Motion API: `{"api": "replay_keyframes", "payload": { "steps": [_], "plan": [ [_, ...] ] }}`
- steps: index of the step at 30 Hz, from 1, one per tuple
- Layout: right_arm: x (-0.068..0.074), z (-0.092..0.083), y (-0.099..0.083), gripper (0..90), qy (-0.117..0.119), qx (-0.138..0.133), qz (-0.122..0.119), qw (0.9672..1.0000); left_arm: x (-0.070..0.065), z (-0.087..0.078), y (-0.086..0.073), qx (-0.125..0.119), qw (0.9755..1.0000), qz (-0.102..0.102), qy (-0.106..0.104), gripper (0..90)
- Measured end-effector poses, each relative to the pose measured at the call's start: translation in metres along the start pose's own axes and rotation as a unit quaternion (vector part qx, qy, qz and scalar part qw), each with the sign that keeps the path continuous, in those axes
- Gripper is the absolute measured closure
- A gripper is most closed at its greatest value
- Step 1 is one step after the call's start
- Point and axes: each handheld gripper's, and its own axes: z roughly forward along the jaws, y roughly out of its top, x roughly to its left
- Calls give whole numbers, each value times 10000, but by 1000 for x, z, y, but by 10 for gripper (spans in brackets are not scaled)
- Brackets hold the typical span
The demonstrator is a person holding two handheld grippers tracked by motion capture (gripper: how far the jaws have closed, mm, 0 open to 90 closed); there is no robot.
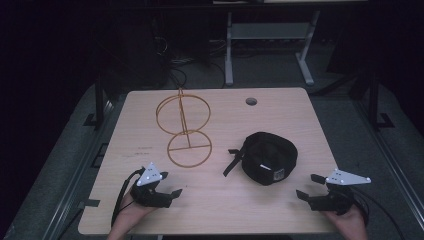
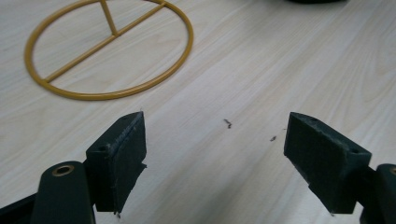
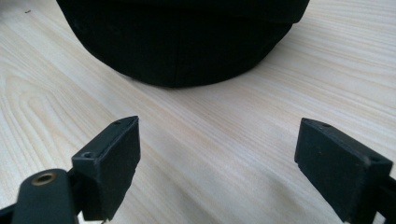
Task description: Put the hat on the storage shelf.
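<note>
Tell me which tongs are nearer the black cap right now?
Right. The right tongs sit open just off the black cap, at its near right side. The left tongs are open across the table, nearer the gold wire stand.

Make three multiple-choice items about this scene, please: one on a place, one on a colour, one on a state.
1. Where does the black cap lie?
A. on the wire stand
B. on the table, before the right gripper
C. on the floor

2. What colour is the wire stand?
A. gold
B. blue
C. white

3. How is the left gripper?
A. shut on the cap
B. shut on the stand
C. open, holding nothing

Key: 1 B, the cap rests on the wood; 2 A, its rings are golden; 3 C, bare table shows between its jaws.
</note>
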Motion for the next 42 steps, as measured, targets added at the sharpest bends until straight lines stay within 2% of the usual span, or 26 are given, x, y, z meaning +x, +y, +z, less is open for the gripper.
{"api": "replay_keyframes", "payload": {
  "steps": [3,6,7,8,9,15,17,18,20,25,27,28,29,30,31,35,37,38,40,42],
  "plan": [
    [2,0,0,139,61,5,19,10000,-4,1,3,-10,9999,-92,-50,203],
    [5,-2,0,139,82,-11,17,10000,-7,3,7,-16,9999,-99,-127,197],
    [6,-3,0,139,96,-38,-5,9999,-11,3,11,-2,9999,22,-150,194],
    [6,-3,0,139,96,-38,-5,9999,-11,3,11,-2,9999,22,-150,193],
    [7,-3,1,139,95,-69,4,9999,-15,4,16,-1,9997,152,-188,192],
    [10,-2,2,139,115,-52,-19,9999,-25,6,29,-19,9990,168,-403,185],
    [10,-2,2,139,121,-48,-25,9999,-29,7,35,-4,9984,337,-446,183],
    [10,-2,2,139,132,-44,-24,9999,-32,8,38,25,9982,358,-480,182],
    [9,-2,2,139,133,-61,-8,9999,-37,9,47,76,9969,542,-560,183],
    [7,-2,1,139,124,-44,-19,9999,-40,12,62,82,9956,640,-685,196],
    [8,-2,1,140,146,-33,-15,9999,-45,13,72,113,9943,773,-729,196],
    [8,-2,1,140,146,-33,-15,9999,-45,13,72,113,9943,773,-729,198],
    [8,-2,1,140,167,-43,-24,9998,-49,15,80,154,9930,885,-769,202],
    [9,-2,1,140,177,-45,-24,9998,-49,15,80,154,9930,885,-769,203],
    [9,-2,1,140,181,-37,-17,9998,-53,16,88,187,9918,975,-798,203],
    [9,-2,1,140,191,-33,-48,9998,-57,17,99,186,9903,1063,-873,205],
    [9,-2,2,140,213,-16,-32,9998,-63,22,110,166,9884,1121,-1013,208],
    [9,-2,2,140,213,-16,-32,9998,-63,22,110,166,9884,1121,-1013,209],
    [9,-2,2,140,235,-24,-42,9997,-68,27,118,236,9865,1245,-1038,210],
    [9,-2,1,140,236,-32,-54,9997,-70,29,121,247,9859,1275,-1059,213]
  ]
}}
